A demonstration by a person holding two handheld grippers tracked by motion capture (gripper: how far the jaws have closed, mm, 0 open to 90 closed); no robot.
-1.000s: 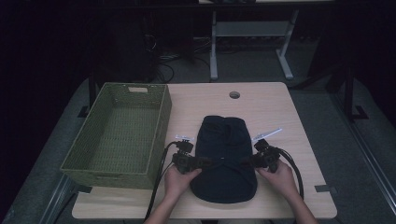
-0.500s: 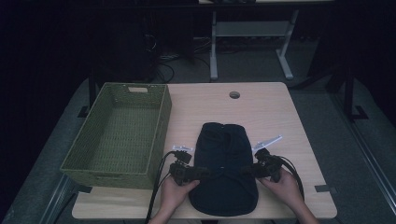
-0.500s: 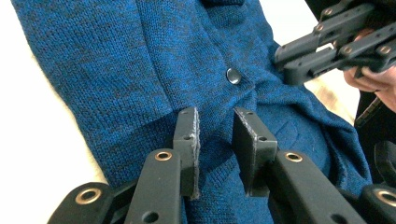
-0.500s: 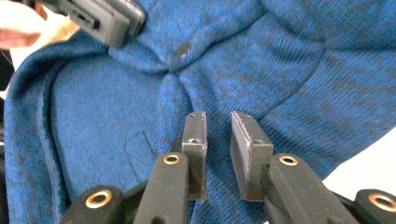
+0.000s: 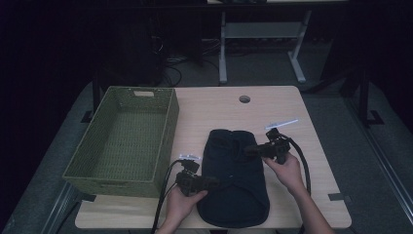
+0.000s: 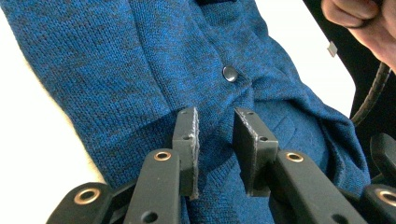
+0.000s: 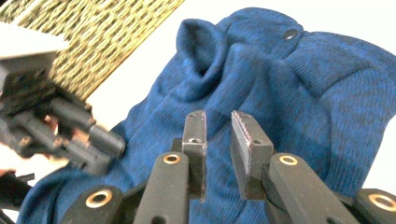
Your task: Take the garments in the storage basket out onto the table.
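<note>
Since the earlier high view the right gripper has left the garment's lower right edge and risen toward the middle right of the frame, while the left gripper sits lower and further left, at the garment's lower left side. In each gripper view the jaws stand a narrow gap apart with nothing clamped between them; the left pair hovers just over the knit beside a dark snap button, the right pair above the fabric near a raised fold.

The dark blue knitted garment lies flat on the pale wooden worktop, long axis running from frame bottom up toward centre. The left jaws point right across its lower part, the right jaws point left across its upper part. Both hands flank it, wrists level. The green woven basket stands just left of the left gripper.
</note>
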